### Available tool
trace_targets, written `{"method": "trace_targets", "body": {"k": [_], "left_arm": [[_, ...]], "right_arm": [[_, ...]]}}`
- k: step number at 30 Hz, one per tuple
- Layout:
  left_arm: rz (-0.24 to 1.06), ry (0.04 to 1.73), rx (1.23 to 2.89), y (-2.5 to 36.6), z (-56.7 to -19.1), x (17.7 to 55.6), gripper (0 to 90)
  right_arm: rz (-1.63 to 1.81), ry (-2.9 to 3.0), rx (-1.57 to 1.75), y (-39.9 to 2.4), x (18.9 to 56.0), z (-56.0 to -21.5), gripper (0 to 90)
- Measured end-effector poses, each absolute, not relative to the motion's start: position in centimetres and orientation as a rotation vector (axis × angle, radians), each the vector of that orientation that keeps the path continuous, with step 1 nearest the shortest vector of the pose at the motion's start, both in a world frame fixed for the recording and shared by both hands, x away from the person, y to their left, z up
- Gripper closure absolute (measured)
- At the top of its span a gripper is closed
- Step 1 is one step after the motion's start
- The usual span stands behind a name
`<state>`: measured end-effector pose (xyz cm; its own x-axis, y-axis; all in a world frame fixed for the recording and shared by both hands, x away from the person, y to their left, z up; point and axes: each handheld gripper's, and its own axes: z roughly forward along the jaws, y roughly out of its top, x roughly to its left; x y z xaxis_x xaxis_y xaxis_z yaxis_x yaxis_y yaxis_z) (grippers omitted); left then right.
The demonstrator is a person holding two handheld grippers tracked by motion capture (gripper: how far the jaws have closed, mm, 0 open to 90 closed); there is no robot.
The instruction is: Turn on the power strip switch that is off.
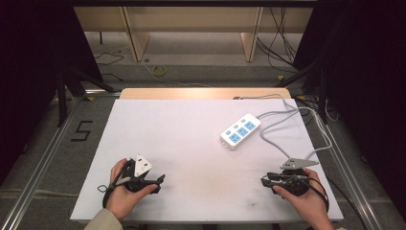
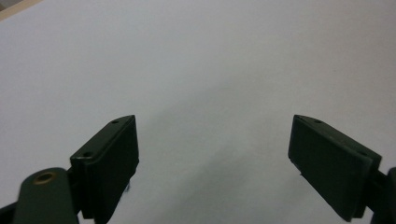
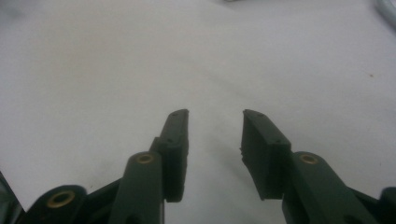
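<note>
Resting empty at the near table [image 1: 191,143] edge, left gripper [image 1: 160,181] wide, right gripper [image 1: 264,180] narrower, probably staged before reaching the power strip [image 1: 241,130].

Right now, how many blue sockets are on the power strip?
3. They sit in a row along the white strip at the table's far right: one near each end and one in the middle. Smaller blue marks beside them are too small to tell.

Left gripper [image 1: 160,181] held low in left hand [image 1: 125,189], jaws wide apart. Right gripper [image 1: 264,180] in right hand [image 1: 305,196], jaws parted narrowly, nothing between
</note>
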<state>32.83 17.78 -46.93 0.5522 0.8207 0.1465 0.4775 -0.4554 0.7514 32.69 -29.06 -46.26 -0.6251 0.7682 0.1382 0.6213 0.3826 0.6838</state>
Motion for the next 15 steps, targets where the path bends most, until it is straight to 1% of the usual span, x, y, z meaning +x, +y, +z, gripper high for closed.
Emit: {"method": "trace_targets", "body": {"k": [2, 7, 9, 15], "left_arm": [[0.665, 1.039, 2.122, 17.8, -46.9, 32.8, 16.0], [0.671, 1.041, 2.12, 17.8, -46.9, 32.7, 16.0], [0.675, 1.038, 2.122, 17.8, -46.9, 32.7, 16.0], [0.674, 1.044, 2.121, 17.7, -46.8, 32.7, 16.1]], "right_arm": [[1.06, 2.446, 1.236, -29.0, 32.7, -46.1, 67.9], [0.984, 2.474, 1.186, -28.6, 32.9, -45.3, 85.8], [0.943, 2.486, 1.174, -28.4, 33.1, -44.8, 90.0], [0.852, 2.541, 1.161, -27.6, 34.2, -44.1, 90.0]]}}
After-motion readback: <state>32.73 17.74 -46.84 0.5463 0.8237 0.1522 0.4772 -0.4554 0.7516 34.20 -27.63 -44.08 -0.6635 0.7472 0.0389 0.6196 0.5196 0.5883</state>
